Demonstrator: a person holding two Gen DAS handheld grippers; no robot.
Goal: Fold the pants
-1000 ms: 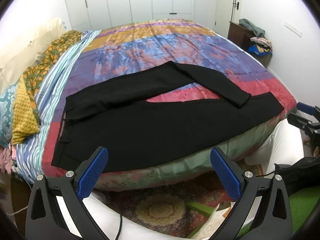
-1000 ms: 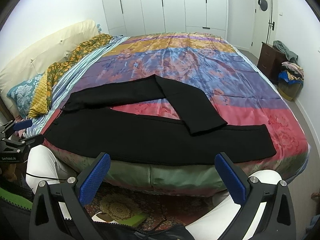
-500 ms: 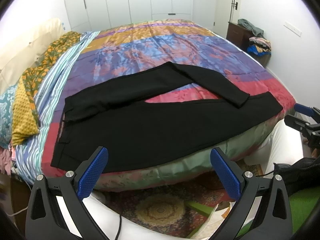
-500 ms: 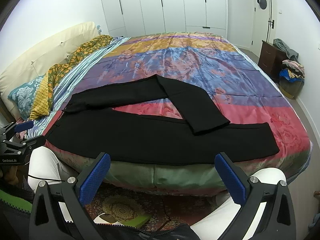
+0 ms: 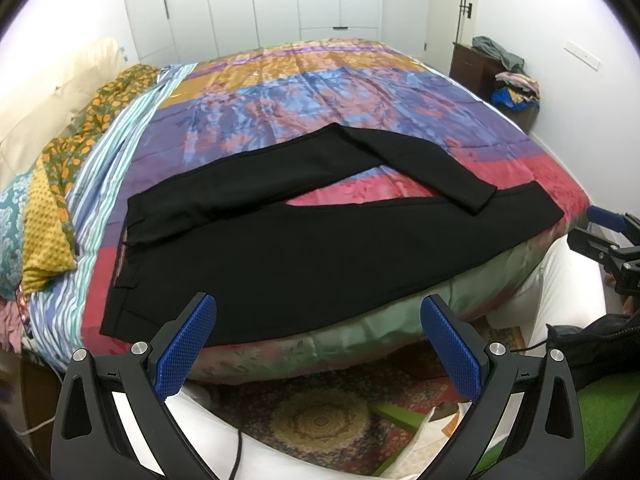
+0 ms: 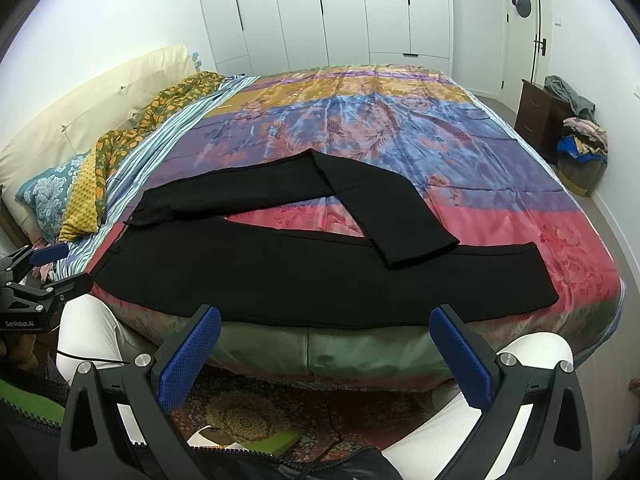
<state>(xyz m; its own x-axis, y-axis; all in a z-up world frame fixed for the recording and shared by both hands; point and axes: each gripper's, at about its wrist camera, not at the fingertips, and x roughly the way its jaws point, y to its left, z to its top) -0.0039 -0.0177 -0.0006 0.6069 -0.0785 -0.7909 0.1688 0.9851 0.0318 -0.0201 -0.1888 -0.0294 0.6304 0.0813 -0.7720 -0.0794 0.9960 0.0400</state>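
Observation:
Black pants (image 5: 304,248) (image 6: 288,272) lie spread along the near edge of a bed with a multicoloured satin cover (image 5: 320,96) (image 6: 380,120). The waistband is at the left. One leg runs straight to the right; the other is bent back so its cuff (image 5: 476,200) (image 6: 420,248) rests on the straight leg. My left gripper (image 5: 320,332) is open, held off the bed edge below the pants' middle, with nothing between its blue pads. My right gripper (image 6: 324,340) is likewise open below the near edge. Each gripper shows at the side of the other's view.
Pillows and a yellow-green floral cloth (image 6: 120,148) lie by the cream headboard (image 6: 80,112) at left. White wardrobes (image 6: 340,12) line the far wall. A dark nightstand with clothes (image 6: 560,108) stands at right. The person's white-trousered knees (image 6: 520,380) and a patterned rug (image 5: 320,408) sit below.
Both grippers have drifted slightly nearer the bed and stay open. The pants have not moved.

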